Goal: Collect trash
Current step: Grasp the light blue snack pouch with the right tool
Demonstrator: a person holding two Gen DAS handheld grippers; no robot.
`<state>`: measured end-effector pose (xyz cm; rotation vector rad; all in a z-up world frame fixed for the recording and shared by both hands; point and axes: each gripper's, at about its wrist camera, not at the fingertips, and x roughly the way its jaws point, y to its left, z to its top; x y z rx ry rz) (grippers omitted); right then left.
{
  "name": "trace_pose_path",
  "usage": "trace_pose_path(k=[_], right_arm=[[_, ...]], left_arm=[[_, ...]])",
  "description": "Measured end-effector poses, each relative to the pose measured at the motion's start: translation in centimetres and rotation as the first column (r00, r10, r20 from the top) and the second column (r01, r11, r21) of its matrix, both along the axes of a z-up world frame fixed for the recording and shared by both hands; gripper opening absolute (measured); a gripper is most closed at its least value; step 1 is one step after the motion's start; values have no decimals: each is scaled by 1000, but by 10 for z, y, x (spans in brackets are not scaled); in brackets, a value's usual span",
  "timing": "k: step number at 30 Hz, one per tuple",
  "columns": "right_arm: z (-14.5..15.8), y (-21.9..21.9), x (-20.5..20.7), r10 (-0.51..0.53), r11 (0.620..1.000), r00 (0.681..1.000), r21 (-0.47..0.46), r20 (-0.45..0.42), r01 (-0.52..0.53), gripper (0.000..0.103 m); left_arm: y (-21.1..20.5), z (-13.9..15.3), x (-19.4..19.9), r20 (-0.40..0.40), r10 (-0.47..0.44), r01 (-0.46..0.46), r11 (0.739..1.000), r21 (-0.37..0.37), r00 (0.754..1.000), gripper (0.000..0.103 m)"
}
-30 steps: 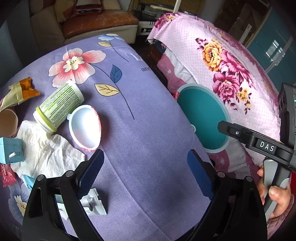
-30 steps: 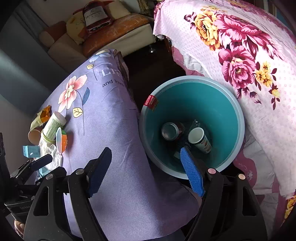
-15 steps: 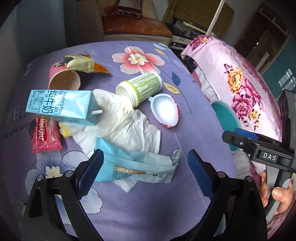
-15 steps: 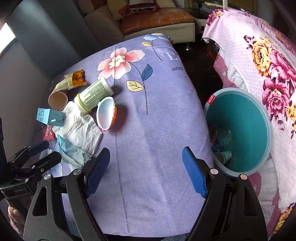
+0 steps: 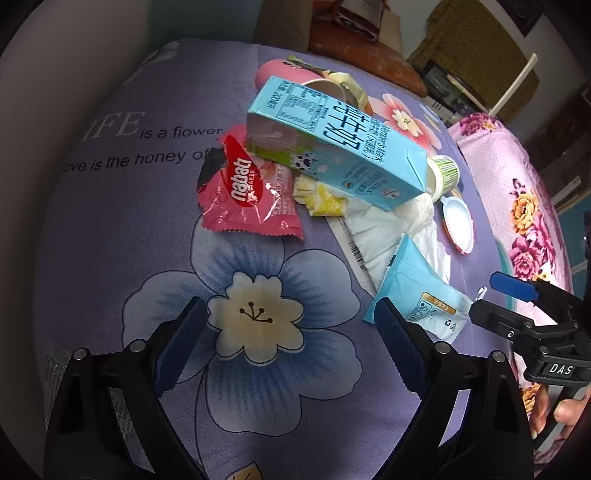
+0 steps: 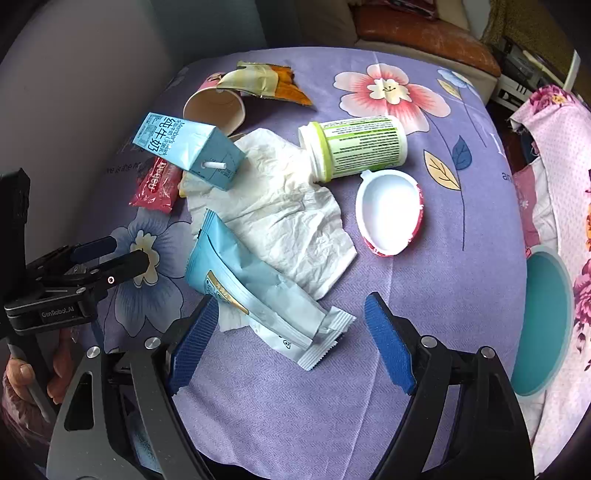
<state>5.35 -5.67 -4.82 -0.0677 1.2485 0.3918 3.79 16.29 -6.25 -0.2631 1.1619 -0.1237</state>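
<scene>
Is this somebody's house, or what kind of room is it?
Probably a living room at home. There's a sofa behind the table, which wears a flowery purple cloth, and a flowered pink cover drapes something beside it.

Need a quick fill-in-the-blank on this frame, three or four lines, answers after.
1. The light blue milk carton has a white ____ sticking out of its end.
2. The red foil snack wrapper reads ____.
3. The white-and-green plastic bottle lies on its ____.
4. Both the left gripper and right gripper are ____.

Answers: straw; nabati; side; open
</scene>
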Motion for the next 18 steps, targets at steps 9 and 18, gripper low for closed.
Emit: trace_pose_path(k=[9,18], right_arm=[[-21,35,9,85,995,996,-45,-30,-86,78],[-34,39,5,92,995,995,-33,-45,-93,66]], left_arm=[[23,-8,2,-6,36,-36,999,-3,999,92],[23,-19,7,-26,21,-21,1000,10,999,92]])
